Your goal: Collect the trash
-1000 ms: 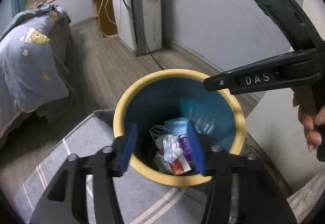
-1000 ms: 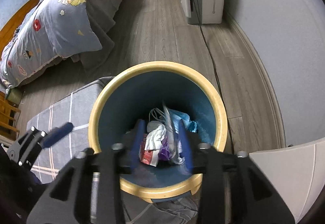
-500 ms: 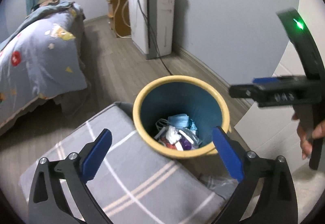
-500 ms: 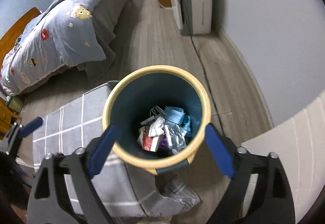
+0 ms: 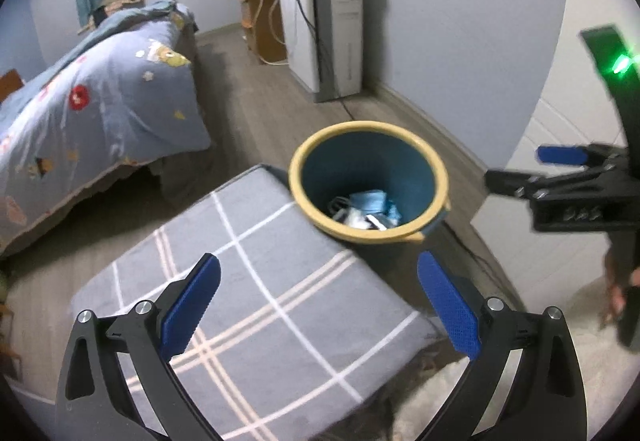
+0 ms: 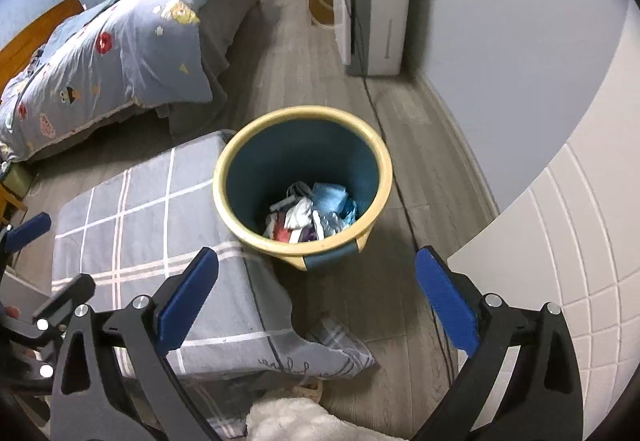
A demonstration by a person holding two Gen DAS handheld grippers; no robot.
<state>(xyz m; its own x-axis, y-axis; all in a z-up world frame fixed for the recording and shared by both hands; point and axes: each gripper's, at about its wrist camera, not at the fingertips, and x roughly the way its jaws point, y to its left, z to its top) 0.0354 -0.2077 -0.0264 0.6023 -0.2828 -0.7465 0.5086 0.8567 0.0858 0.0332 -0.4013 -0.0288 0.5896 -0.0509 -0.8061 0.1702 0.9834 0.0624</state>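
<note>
The trash (image 6: 310, 215) lies piled at the bottom of the bin (image 6: 376, 149), which stands on the wooden floor (image 6: 292, 53) touching a checked cushion (image 6: 132, 225); the left hand-held gripper (image 5: 320, 307) and right hand-held gripper (image 6: 316, 299) hang above, both spread wide and empty.

No lettering is legible; script on the grey plaid cover (image 6: 280, 363) is too blurred.
</note>
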